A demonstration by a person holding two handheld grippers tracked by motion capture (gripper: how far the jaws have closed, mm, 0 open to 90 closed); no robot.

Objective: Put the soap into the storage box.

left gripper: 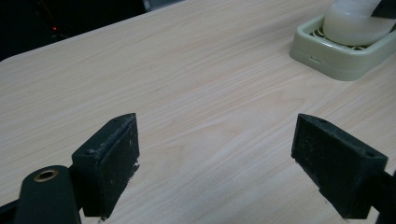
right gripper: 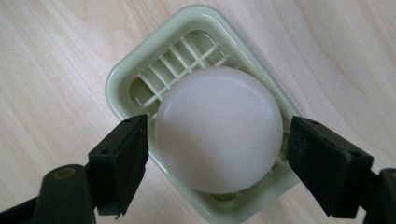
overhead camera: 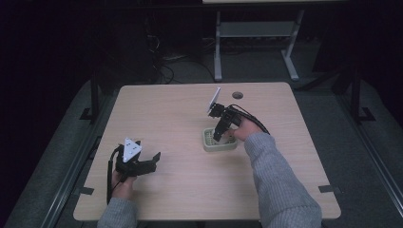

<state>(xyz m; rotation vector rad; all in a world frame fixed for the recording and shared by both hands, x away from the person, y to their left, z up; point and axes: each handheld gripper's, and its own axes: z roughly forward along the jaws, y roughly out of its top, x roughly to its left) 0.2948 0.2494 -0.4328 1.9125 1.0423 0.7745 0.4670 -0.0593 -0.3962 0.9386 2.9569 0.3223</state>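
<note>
The right claw (right gripper: 217,154) sits closest to its own camera, its 2 black jaws spread on either side of a smooth white rounded bar of soap (right gripper: 219,128), with a thin gap showing at each side, so it is released and grips nothing. The soap lies in a pale green rectangular plastic soap dish (right gripper: 122,77) with a slatted grid floor; it covers most of the dish, leaving the grid bare at the far end. The soap looks nearly round from above, so its long axis cannot be told. The dish's long side runs obliquely across the right gripper view.

In the high view the dish (overhead camera: 209,145) stands on the desk (overhead camera: 171,114), right of centre, with the right claw (overhead camera: 217,137) dipping steeply down into it. The left claw (overhead camera: 154,159) rests low near the desk's front left, jaws wide apart and empty, well apart from the dish.

The desk is light wood laminate with rounded corners and a round cable hole (overhead camera: 237,95) near its far edge. Around it lies dark grey floor, and the room is dim, with a grey metal frame (overhead camera: 256,33) standing behind.
</note>
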